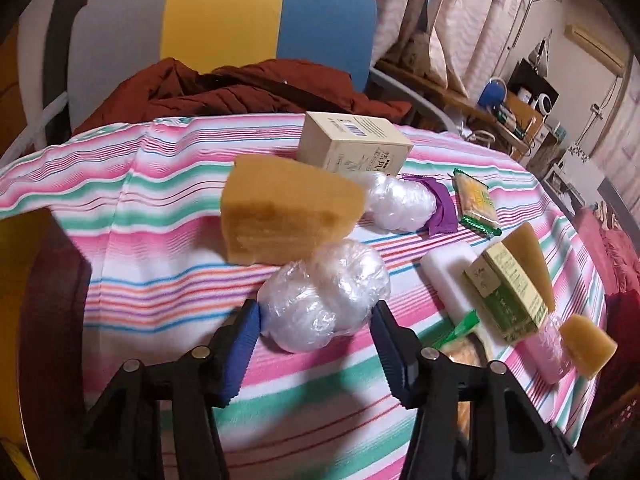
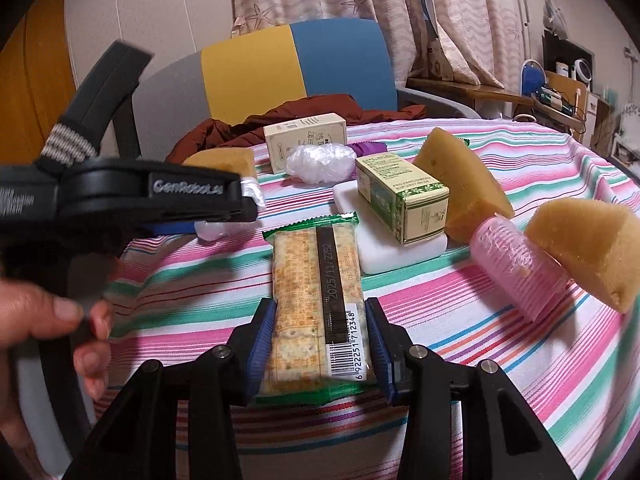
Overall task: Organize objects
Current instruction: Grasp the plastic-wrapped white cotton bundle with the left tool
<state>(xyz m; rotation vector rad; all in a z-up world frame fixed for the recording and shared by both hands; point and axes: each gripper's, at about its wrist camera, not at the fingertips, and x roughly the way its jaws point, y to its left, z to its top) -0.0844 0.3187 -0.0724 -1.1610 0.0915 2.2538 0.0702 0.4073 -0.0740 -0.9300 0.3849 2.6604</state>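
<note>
Left gripper pinching a plastic-wrap ball (crinkly), right gripper clamped on a cracker packet.

Striped cloth left of the big sponge lies open; clutter crowds the right.

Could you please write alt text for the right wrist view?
The right gripper clamps a cracker packet over a striped tablecloth; behind it lie a green box, sponges and a pink roller, with the left gripper entering alongside.
</note>
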